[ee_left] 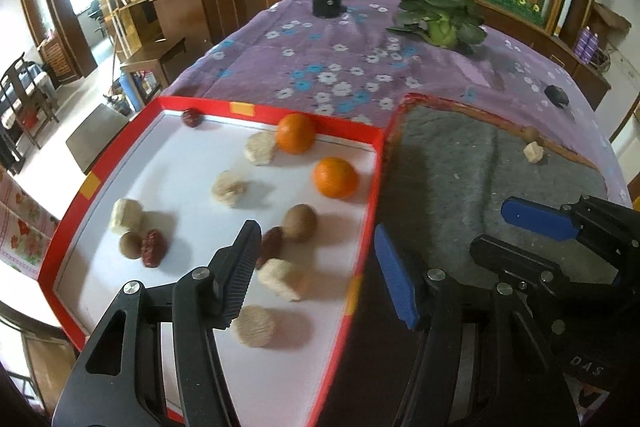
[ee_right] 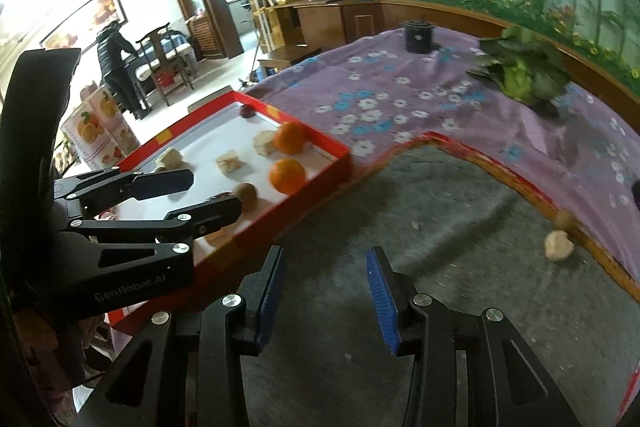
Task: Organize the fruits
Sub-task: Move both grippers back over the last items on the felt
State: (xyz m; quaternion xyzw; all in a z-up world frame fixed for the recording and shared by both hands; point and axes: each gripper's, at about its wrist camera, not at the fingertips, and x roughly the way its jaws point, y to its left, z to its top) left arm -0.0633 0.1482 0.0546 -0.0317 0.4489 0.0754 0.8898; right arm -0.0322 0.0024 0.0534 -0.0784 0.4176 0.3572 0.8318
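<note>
- A purple flowered cloth (ee_left: 320, 67) covers the table and runs under everything else.
- A grey felt mat (ee_right: 420, 227) with an orange border lies on the cloth, right of the box; it is mostly bare.
- A red box (ee_left: 72, 211) with a white floor sits at the mat's left edge, touching it, and holds most of the fruit.
- The left gripper (ee_left: 316, 267) hangs over the box's near right corner, jaws wide with nothing between them; one finger is above the white floor, the other above the mat just past the red wall.
- The right gripper (ee_right: 324, 295) hovers over the near part of the mat, jaws wide and empty.
- A leafy green vegetable (ee_left: 440, 19) lies on the cloth at the far side.
- A black cylinder (ee_left: 328, 1) stands upright on the far cloth, left of the vegetable.
- Two oranges (ee_left: 335, 177) sit near the box's far right wall, apart from each other.
- Several pale corn chunks (ee_left: 254, 325) are scattered over the box floor.
- One more pale chunk (ee_right: 558, 245) lies on the mat by its right border, just beside a small brown round fruit (ee_right: 563, 219).
- Two brown round fruits (ee_left: 300, 222) and some red dates (ee_left: 154, 247) lie in the box; another date (ee_left: 191, 117) rests in its far left corner.
- A small dark object (ee_left: 556, 95) sits on the cloth right of the mat; what it is cannot be told.
</note>
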